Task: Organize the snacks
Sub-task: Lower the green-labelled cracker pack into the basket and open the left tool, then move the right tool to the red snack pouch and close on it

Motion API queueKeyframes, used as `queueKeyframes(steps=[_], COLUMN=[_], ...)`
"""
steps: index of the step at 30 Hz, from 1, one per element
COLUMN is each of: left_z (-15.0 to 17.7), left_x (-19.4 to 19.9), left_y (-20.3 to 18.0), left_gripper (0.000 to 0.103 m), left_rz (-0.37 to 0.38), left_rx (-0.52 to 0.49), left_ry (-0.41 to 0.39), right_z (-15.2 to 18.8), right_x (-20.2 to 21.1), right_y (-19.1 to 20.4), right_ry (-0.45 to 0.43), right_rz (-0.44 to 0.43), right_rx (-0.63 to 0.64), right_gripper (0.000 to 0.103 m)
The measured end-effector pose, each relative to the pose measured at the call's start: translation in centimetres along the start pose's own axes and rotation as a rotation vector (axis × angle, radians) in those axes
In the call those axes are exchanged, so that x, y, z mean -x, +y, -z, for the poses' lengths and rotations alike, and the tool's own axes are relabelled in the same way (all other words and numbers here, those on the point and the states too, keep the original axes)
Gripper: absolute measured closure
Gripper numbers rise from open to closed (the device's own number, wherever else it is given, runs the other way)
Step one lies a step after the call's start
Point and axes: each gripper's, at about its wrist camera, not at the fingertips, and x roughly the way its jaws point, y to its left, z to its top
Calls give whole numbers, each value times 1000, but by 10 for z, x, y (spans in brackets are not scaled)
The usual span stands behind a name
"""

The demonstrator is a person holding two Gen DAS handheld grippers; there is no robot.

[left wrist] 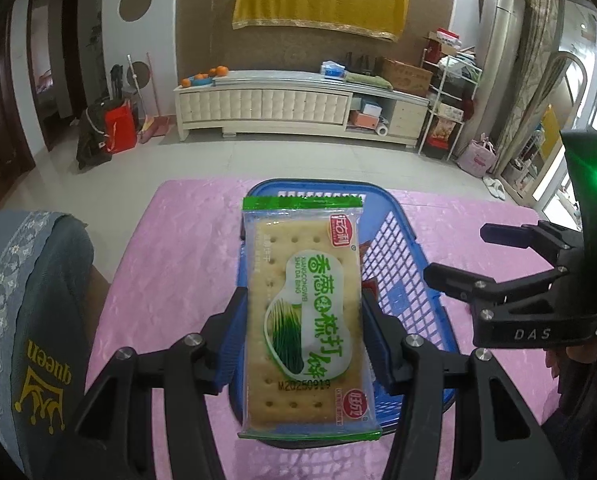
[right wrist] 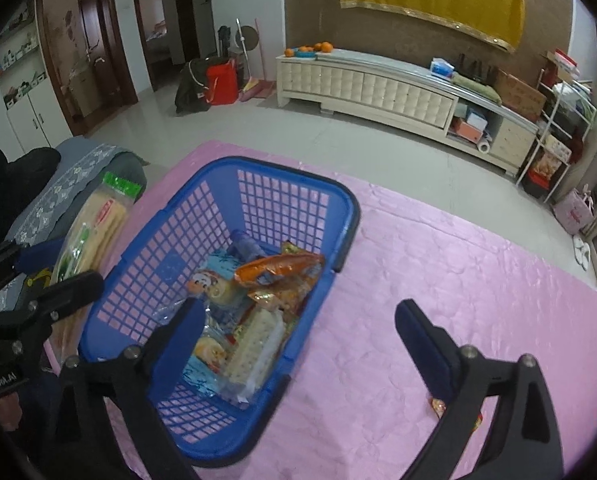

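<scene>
Pink cloth covers the surface. Left tool grips a cracker packet above the blue basket; right tool hangs wide apart, nothing held, over the basket's near right corner among snacks.

A pink cloth covered the table. A blue basket stood on it. A small wrapper lay nearby.
</scene>
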Motion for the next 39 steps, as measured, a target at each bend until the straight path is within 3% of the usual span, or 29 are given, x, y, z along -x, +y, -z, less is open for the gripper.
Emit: queueKeyframes(steps=[4,22,24,26,39], left_z=[-7,-26,-26,-26,-19], left_x=[-11,-74,-78,-83,-54], left_y=[-5,-35,-37,-39,-57], left_gripper=[52,51,45,28,25], left_rz=[16,76,57,19,26], left_rx=[-16,-93,-102,-112,-122], left_ry=[14,87,76,82,80], right_z=[3,13,15,17,28], right_x=[0,-20,-19,-16,16], right_y=[-7,-56,-63,-68,-93], right_ry=[3,26,23,6,-18], right_rz=[-7,16,-1,-4,15], right_rx=[-14,-109,-135,-152,-168], right_gripper=[0,0,0,0,0])
